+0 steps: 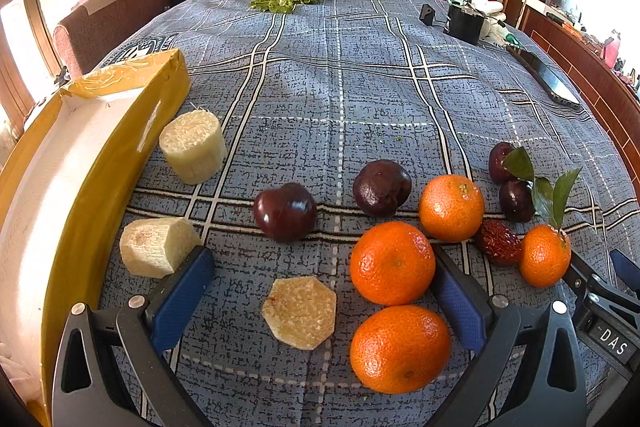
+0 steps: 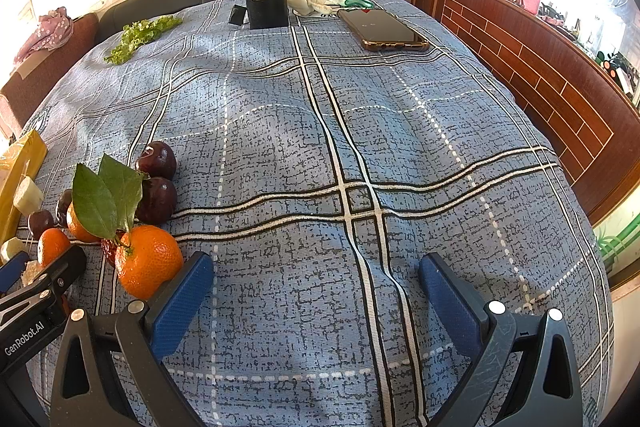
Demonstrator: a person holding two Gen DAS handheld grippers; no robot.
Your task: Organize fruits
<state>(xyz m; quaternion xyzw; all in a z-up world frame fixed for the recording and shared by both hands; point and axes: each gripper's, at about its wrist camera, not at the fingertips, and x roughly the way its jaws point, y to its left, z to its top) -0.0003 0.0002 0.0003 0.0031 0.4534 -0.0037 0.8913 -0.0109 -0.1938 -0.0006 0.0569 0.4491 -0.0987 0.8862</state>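
Both tongs are hanging wide open over the blue checked cloth (image 2: 320, 131), and neither is holding anything. My left gripper (image 1: 324, 291) is spreading its blue fingers (image 1: 182, 299) around a flat hexagonal slice of peeled sugarcane (image 1: 300, 311) and two oranges, one nearest the camera (image 1: 400, 347) and one just behind it (image 1: 392, 261) that is resting against the inner face of the right-hand finger. Off that gripper's left finger tip, a chunk of sugarcane (image 1: 156, 247) is lying beside the yellow-edged box (image 1: 120, 163), and a taller cane piece (image 1: 194, 145) is standing further back against the same box wall. Two dark plums (image 1: 285, 211) are sitting in the middle of the spread, with a third orange (image 1: 451, 207) to their right. Past it I am seeing two more plums (image 1: 516, 199), a wrinkled red date (image 1: 498, 242) and a small leafy orange (image 2: 148, 261).

My right gripper (image 2: 316, 291) is hovering over bare cloth, its left finger sitting just beside that leafy orange.
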